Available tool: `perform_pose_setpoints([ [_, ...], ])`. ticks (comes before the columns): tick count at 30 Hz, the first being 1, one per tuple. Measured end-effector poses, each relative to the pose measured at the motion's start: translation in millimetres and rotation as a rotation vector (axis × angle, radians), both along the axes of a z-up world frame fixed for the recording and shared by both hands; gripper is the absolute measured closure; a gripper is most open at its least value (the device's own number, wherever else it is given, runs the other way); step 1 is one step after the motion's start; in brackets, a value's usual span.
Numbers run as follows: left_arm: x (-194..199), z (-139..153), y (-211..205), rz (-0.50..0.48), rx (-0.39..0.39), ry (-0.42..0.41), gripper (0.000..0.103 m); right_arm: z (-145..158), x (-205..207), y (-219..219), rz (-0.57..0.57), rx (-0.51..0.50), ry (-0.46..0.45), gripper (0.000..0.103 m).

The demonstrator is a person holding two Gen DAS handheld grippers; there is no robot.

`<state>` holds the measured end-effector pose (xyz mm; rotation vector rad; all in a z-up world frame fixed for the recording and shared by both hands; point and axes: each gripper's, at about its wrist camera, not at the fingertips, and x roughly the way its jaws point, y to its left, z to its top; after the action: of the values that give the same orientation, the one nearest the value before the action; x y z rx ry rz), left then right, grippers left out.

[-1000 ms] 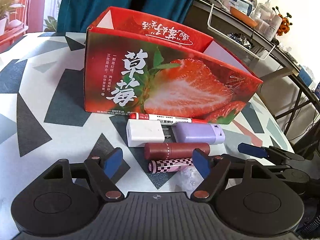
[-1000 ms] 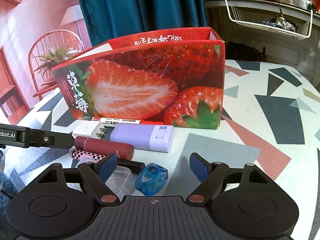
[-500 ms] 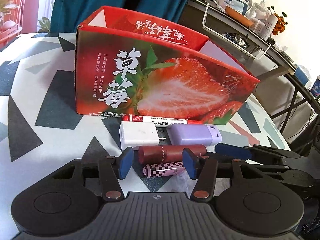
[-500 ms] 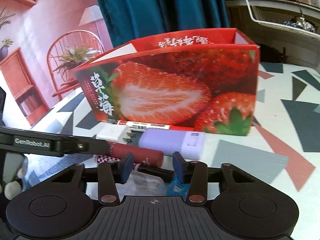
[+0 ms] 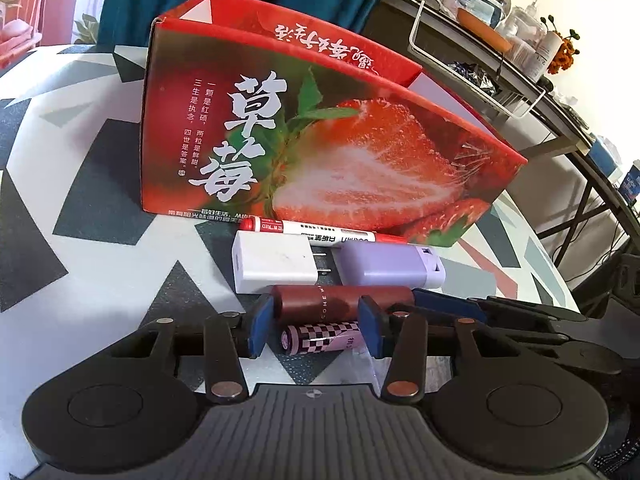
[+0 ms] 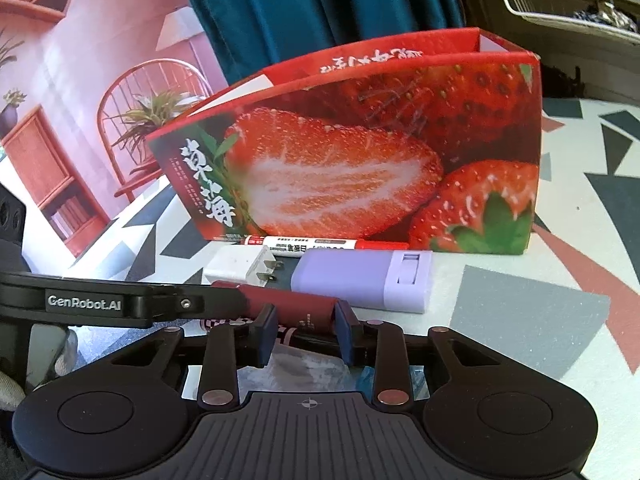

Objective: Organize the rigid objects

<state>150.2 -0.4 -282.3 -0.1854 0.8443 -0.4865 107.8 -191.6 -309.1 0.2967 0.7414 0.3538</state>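
Nearest the left wrist camera, the left gripper [image 5: 316, 326] has its blue pads narrowed around the checkered purple battery [image 5: 322, 339], which lies on its side on the patterned table [image 5: 100, 216]; the right pad seems to touch the battery, but a small gap shows at the left pad, so whether it is truly clamped cannot be told. In the right wrist view, the right gripper [image 6: 306, 330] is also narrowed, its pads standing on either side of a clear plastic piece [image 6: 304, 368] low in the frame, and contact there cannot be judged either. Just beyond both sets of pads lies the maroon tube [image 5: 340, 302], side-on. Behind it sit the white charger plug [image 5: 274, 266] and, to its right, the lavender case [image 5: 390, 264], the plug's prongs pointing toward the case. Further back, the red marker [image 5: 316, 232] lies along the foot of the strawberry box [image 5: 320, 152], an open-topped red carton standing upright. Beyond the box hangs a teal curtain [image 6: 320, 8], and a wire basket [image 5: 476, 60] sits on a shelf at the far right.
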Motion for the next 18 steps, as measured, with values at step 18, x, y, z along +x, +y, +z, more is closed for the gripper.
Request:
perform_pose_setpoints([
  [18,-16,79,-5,0.012,-0.019,-0.220,0.054,76,-8,-12,-0.050,0.004,-0.191,0.089],
])
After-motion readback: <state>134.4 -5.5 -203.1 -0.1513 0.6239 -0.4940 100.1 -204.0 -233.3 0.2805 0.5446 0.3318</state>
